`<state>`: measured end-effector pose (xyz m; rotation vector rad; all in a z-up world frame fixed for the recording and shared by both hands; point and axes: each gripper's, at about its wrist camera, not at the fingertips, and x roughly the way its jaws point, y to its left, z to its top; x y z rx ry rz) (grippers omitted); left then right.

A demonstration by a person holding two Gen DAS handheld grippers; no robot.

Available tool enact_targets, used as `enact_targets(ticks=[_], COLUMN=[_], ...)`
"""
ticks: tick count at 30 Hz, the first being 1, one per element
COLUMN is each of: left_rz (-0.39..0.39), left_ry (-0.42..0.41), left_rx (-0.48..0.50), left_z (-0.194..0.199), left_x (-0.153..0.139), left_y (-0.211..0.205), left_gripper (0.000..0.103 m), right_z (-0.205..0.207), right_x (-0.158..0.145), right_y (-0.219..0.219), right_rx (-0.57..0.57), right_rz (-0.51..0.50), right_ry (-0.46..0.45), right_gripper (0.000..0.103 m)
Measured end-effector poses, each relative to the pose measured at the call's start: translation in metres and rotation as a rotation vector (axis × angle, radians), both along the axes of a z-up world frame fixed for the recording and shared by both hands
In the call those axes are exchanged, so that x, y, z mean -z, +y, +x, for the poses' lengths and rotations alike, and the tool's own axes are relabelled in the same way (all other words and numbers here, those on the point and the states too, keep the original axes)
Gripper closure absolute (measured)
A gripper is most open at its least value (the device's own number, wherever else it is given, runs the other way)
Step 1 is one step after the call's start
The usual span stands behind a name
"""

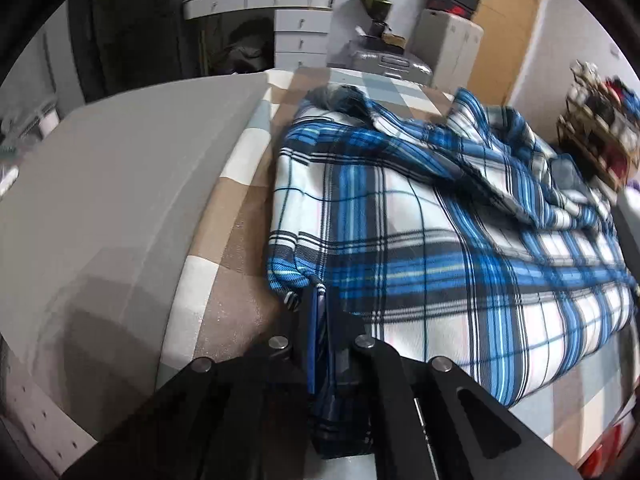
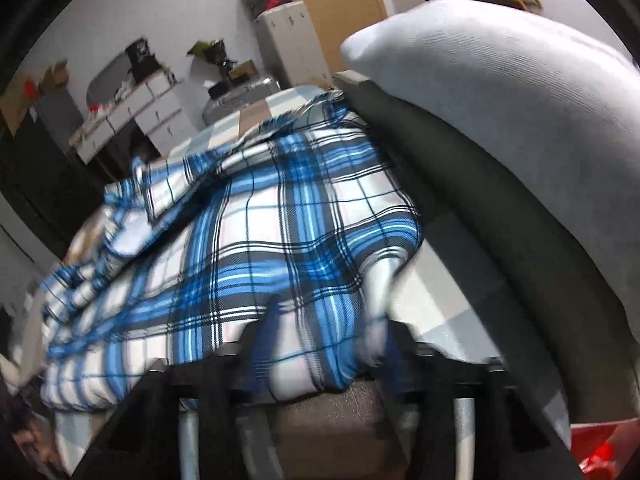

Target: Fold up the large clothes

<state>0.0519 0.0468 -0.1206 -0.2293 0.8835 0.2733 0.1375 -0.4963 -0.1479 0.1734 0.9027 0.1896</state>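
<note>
Plaid shirt (image 1: 420,208) as landmark, spread on checked bedcover (image 1: 244,184). Left of shirt: bare strip of bedcover, passable, then grey mattress edge (image 1: 120,184) rising as barrier. Right of shirt: dark headboard (image 2: 480,208) and white pillow (image 2: 500,100) close alongside, tight gap. Beyond shirt: suitcase (image 1: 384,62), drawers (image 1: 300,28) block far end.

Right gripper (image 2: 324,320) pinches plaid shirt (image 2: 256,216) hem.
</note>
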Motion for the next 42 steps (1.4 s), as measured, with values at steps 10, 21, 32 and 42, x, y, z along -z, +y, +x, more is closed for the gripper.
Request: enact_targets(ticks=[10,21,32,42], left_rz=[0.010,-0.005,-0.218,-0.190], left_ry=[0.005,-0.046,-0.276,-0.126], left_rx=[0.022,-0.015,0.082,0.237], left_z=[-0.037,-0.074,-0.019,0.052], left_x=[0.000,-0.026,-0.066,-0.023], left_y=[0.003,0.016,0.015,-0.023], left_gripper=[0.103,0.100,0.039,0.039], right_z=[-0.028,-0.064,-0.036,-0.013], right_x=[-0.003,-0.015,-0.060,-0.055], right_y=[0.004,-0.011,0.014,0.055], right_rx=[-0.098,-0.105,-0.117,-0.242], right_rz=[-0.061,-0.083,0.038,0.238], right_ry=[0.030,0.046,-0.104,-0.039], right_gripper=[0.097,0.091,0.039,0.039])
